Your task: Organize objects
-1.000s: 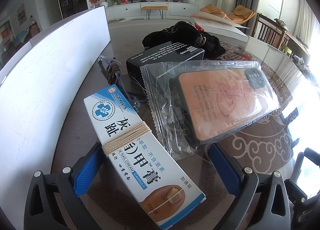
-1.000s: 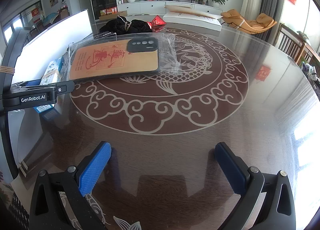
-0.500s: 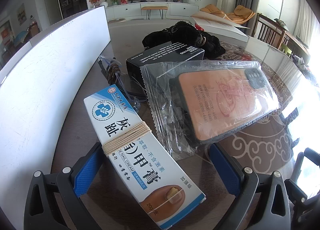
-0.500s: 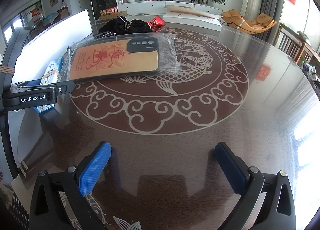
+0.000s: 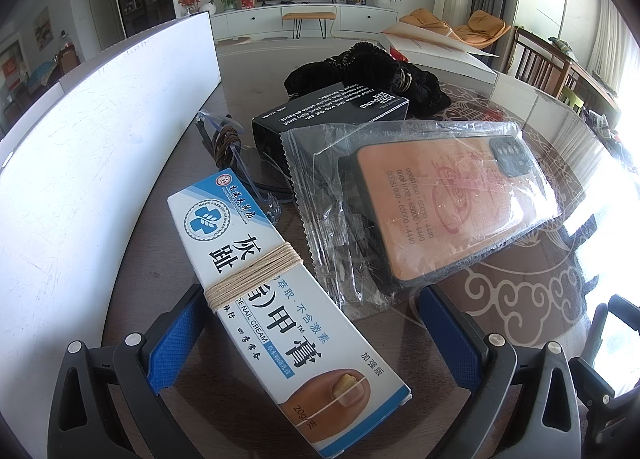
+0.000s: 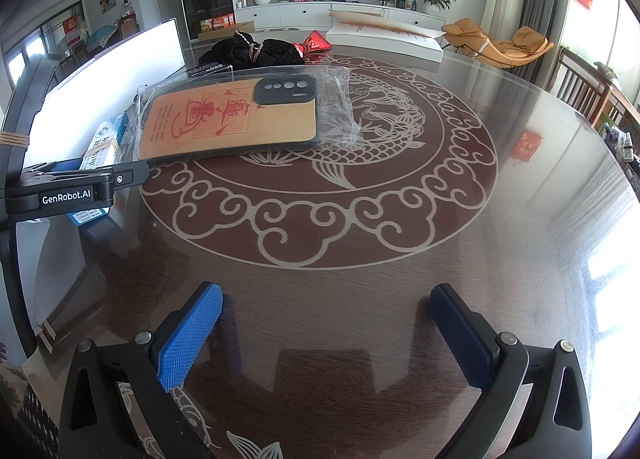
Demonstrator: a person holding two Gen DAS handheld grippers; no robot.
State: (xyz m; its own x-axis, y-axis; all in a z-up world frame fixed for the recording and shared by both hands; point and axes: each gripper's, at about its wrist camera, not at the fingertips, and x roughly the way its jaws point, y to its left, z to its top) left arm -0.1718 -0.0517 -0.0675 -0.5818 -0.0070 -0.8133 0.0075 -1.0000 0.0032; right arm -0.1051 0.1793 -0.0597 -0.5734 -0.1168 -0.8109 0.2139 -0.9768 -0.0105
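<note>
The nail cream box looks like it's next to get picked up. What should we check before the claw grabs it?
1. Left claw open wide enough: ok, both pads stand apart.
2. Nail cream box between the pads: ok, it lies slanted across the gap.
3. Box free of neighbours: cannot tell; the bagged phone case lies very close beside it.
4. String around the box tight: ok, it looks snugly wound.
5. Right claw out of the way: ok, open and empty over bare table.
6. Place to put the box: cannot tell.
</note>
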